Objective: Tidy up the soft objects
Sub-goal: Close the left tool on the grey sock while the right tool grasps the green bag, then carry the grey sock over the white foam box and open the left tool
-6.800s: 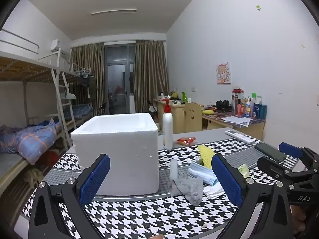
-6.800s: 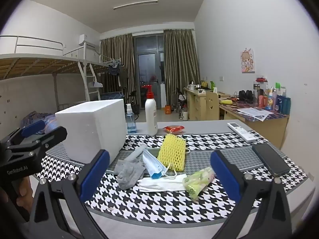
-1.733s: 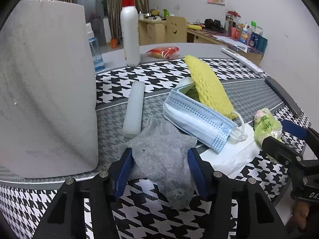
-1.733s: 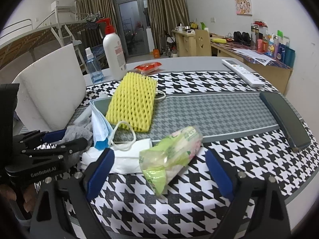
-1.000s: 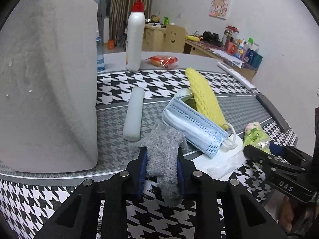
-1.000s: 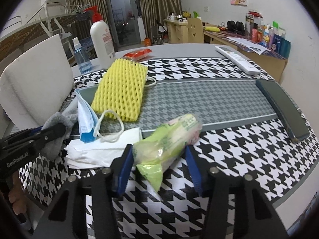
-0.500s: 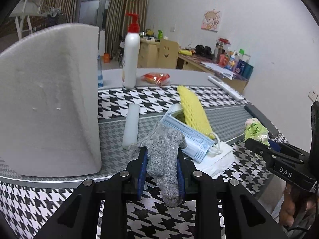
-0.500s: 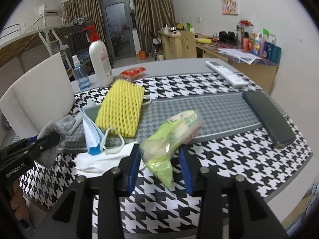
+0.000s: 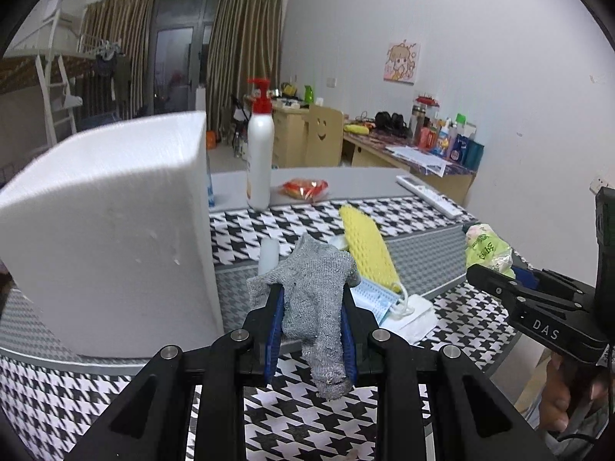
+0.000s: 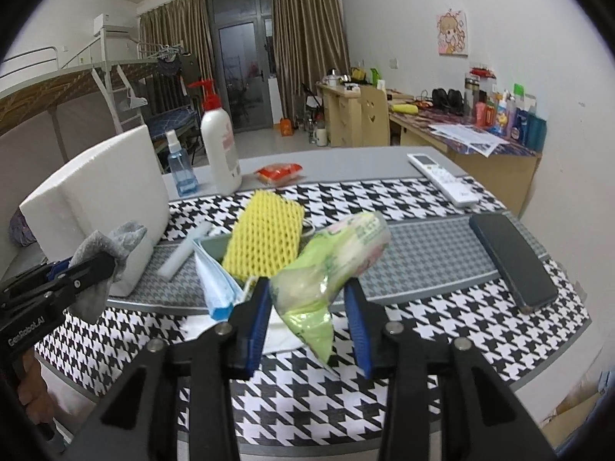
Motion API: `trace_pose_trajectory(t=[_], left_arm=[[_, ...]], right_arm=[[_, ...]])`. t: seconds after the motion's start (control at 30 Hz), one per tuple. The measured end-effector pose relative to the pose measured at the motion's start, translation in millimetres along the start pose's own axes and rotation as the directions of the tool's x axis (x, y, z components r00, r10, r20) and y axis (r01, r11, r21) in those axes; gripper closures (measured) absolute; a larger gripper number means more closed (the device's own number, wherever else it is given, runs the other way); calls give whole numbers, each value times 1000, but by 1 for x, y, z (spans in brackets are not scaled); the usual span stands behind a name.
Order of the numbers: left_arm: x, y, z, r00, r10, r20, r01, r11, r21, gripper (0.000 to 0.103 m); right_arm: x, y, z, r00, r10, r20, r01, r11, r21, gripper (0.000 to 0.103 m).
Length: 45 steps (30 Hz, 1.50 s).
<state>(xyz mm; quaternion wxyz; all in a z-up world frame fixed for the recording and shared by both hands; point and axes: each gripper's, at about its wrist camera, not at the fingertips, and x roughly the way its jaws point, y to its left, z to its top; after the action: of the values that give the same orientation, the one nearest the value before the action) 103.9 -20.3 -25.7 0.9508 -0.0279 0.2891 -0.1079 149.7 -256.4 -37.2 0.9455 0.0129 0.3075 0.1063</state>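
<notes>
Item 1, left claw (image 9: 312, 320): my jaws closed on the grey knit sock (image 9: 317, 303), pinched mid-length, toe hanging below the blue pads, lifted clear of the desk (image 9: 300, 418).

Item 2, right claw (image 10: 307, 309): closed on the green tissue pack (image 10: 330, 257), wrapper crumpled between the pads, also held off the desk.

Item 3, white foam box (image 9: 111, 230): landmark. The sock hangs just right of its near corner; the tissue pack is well to its right.

Item 4, left on the desk, right of the box: white foam stick (image 10: 183, 250), blue face mask (image 10: 213, 280), yellow foam net sleeve (image 10: 265, 242), white tissue sheets (image 9: 413, 313).

Step, as I judge it: both picks made, carry in hand. Next I must raise each claw above the box rim, bring it over the opening, then release; limp sock may catch the rim.
</notes>
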Motion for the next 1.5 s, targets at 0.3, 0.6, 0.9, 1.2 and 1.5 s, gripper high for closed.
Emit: trace_pose_trajectory(t=[0.3, 0.6, 0.9, 1.2, 1.5], left_arm=[[-32, 2, 21, 997, 16, 75, -18, 999, 27, 75], [-48, 6, 47, 988, 50, 149, -57, 997, 46, 75], [-53, 7, 62, 980, 55, 193, -68, 996, 62, 75], [-54, 13, 69, 976, 62, 209, -78, 995, 68, 75], [-59, 23, 79, 970, 86, 228, -99, 994, 48, 75]], right_arm=[[-16, 19, 20, 998, 29, 47, -28, 999, -36, 60], [-28, 34, 44, 991, 61, 120, -53, 996, -69, 60], [-32, 40, 62, 986, 71, 154, -57, 994, -93, 60], [-34, 47, 77, 980, 80, 183, -62, 993, -105, 60], [-33, 61, 90, 974, 109, 201, -85, 989, -123, 60]])
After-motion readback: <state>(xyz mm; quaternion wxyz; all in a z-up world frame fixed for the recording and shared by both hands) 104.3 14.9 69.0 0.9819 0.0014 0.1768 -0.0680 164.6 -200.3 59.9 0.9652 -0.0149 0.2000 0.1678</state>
